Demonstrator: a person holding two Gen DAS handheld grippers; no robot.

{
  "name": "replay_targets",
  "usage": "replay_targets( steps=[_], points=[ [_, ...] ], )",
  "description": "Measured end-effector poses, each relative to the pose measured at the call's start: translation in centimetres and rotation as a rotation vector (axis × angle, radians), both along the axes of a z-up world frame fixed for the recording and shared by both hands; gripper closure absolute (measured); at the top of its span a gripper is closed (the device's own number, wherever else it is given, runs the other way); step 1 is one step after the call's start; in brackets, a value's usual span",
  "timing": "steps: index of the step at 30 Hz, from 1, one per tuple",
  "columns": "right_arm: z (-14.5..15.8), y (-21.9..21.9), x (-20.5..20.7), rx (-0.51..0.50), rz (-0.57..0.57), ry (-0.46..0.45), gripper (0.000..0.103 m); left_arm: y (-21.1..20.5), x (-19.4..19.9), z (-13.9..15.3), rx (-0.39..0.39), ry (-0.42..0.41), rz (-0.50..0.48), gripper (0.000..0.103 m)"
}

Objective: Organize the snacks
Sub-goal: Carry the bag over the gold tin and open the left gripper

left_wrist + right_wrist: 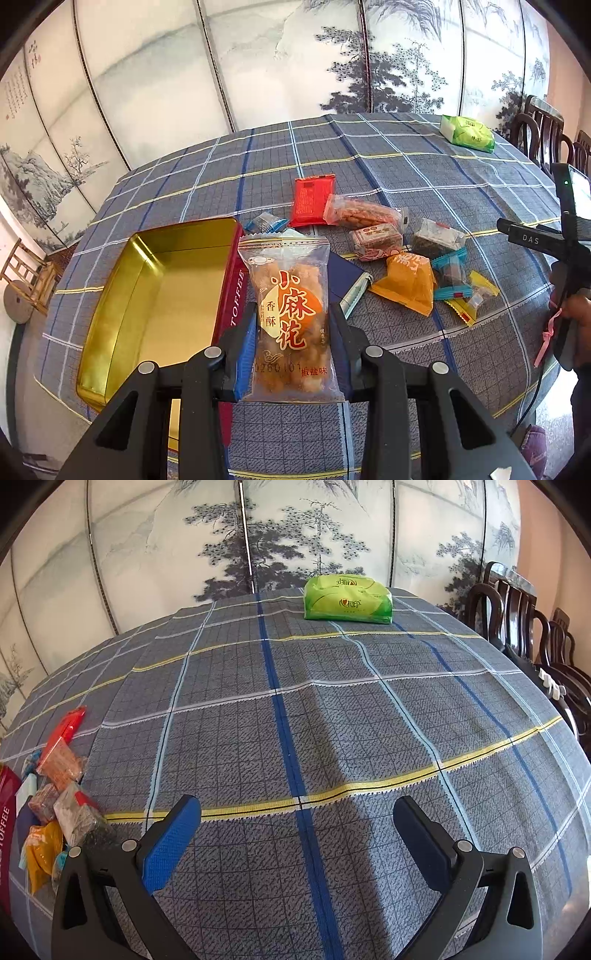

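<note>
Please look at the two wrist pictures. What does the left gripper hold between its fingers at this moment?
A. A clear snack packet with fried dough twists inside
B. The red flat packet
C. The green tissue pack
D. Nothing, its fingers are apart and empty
A: in the left wrist view the left gripper is shut on the clear snack packet, which stands beside the open gold tin.
</note>
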State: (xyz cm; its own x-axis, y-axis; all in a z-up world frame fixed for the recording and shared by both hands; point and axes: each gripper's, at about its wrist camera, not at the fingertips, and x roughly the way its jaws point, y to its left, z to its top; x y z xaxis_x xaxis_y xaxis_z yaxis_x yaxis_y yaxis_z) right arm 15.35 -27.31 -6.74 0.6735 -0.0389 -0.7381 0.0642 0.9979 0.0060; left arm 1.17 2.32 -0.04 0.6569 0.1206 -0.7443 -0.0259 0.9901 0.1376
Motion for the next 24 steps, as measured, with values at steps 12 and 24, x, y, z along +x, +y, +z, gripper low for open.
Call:
replay_targets(
  steps=[12,24],
  points=[
    [-1.2,0.8,1.2,-0.057,-0.01,0.085,0.0,3.7,0.1,1.5,-0.003,-0.029,0.059,0.07],
    [-1.2,0.3,1.1,-0.049,-0.01,0.087,0.0,11.7,3.7,1.3,0.032,0.029,0.121,0.07]
  ],
)
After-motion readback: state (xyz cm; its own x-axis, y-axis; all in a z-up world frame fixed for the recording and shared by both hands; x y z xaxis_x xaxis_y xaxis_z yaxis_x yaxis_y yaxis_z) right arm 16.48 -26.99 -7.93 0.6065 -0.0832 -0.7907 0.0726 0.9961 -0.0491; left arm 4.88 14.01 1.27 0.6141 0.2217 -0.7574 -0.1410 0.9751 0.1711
